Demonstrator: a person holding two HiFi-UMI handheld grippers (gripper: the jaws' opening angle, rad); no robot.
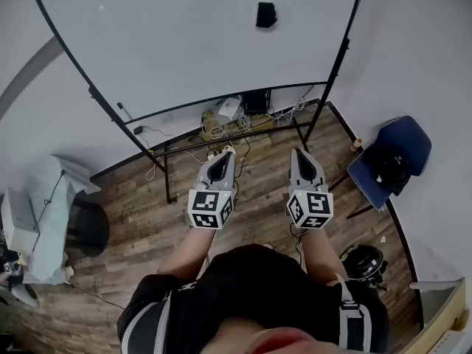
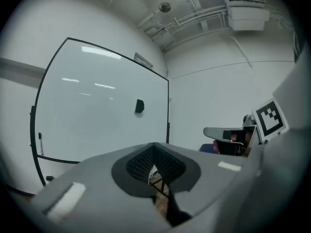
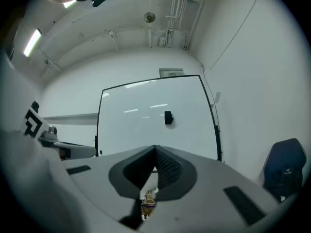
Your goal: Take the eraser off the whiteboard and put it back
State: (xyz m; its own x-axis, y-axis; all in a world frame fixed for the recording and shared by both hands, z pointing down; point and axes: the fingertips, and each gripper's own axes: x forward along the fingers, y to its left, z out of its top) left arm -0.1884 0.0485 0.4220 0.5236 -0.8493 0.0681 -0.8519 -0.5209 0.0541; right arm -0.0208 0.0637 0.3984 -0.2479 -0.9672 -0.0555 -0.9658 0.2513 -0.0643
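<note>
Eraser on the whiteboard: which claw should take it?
Right, narrowly. The eraser sits on the whiteboard, right of its middle, slightly nearer the right claw than the left claw. Both are shut, empty and well short of it.

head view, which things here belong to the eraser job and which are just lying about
Belong to the job:
- black eraser, stuck on the board
- whiteboard
- left gripper and right gripper, both shut and empty

Just lying about:
- blue chair
- tangle of cables on the floor under the board
- white box at the left
</note>
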